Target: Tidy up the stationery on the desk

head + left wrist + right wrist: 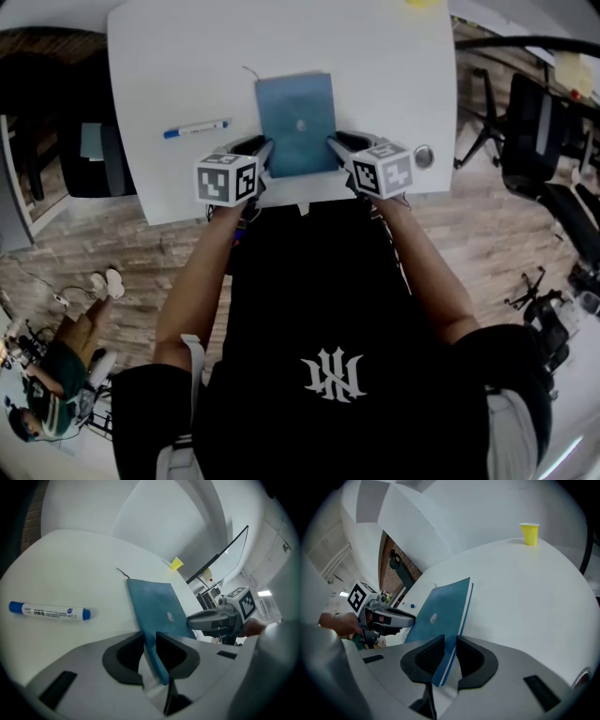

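A blue notebook [298, 122] sits at the near middle of the white worktop [169, 75]. The left gripper [267, 150] is clamped on its near left corner and the right gripper [333, 145] on its near right corner. A blue-capped marker [195, 128] lies to the notebook's left, apart from it. A yellow cup [529, 533] stands at the far edge.

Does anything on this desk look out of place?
The blue-capped white marker lies loose, left of the blue notebook; a yellow paper cup sits at the far edge of the white desk. Nothing spilled or damaged.
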Available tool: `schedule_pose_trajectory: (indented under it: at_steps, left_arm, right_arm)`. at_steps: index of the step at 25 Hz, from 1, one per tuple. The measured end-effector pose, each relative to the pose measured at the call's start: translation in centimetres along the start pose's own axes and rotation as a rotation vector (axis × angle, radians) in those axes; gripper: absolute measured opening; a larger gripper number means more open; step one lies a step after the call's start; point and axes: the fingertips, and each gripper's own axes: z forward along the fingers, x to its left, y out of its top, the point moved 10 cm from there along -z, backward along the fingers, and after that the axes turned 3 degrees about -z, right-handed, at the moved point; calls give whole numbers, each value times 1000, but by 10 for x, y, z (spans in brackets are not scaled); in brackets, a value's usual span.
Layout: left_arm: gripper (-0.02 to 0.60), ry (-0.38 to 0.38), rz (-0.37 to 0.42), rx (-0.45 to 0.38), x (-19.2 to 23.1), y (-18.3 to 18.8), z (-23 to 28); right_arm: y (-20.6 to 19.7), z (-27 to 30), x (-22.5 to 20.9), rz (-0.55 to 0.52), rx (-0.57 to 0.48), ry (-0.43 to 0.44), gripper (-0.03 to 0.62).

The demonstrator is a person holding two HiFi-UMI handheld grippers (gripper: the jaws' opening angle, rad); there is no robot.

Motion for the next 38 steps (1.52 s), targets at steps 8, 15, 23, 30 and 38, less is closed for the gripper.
schedule_pose_trajectory:
  at_steps: [8,15,23,30,38]
  left_arm:
    - [81,-9,-7,7,3,-10,-3]
    - [81,-36,3,22,4,-10,-2]
    - [100,-66,0,10,10,-5,-11]
    - [93,-65,6,-53,19,6,-35]
    - [32,-53,-57,-157,44,7,-65]
  right_arm:
    - [-5,1,5,-16,8,-2,98]
    - [-6,1,6,-26,9,-2,98]
    - [8,-8,5,-106,13,-27,101]
    - [41,-21,16,-201,-62,-44,101]
    - [81,-4,51,-341,-102,40,101]
